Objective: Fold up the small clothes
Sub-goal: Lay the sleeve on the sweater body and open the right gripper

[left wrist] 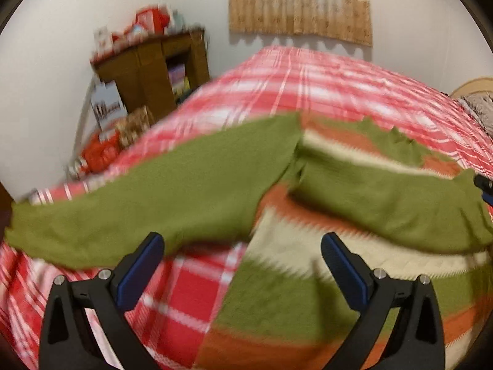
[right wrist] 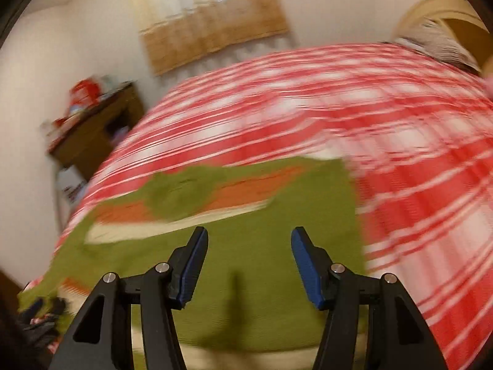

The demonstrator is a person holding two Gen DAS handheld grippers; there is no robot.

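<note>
A small green sweater, banded in orange and cream, is seen spread on a bed covered by a red plaid blanket. One sleeve is stretched out sideways from the sweater's body, while the other is laid across the chest. The left gripper is held above the sweater's near edge with its jaws apart and nothing between them. The right gripper is held over the sweater's green panel, jaws likewise spread and empty. Both views are blurred. Trouble is judged likely if the jaws are closed on more than one layer: the folded sleeve could be dragged out of place, or the blanket pinched along with the knit and pulled up.
</note>
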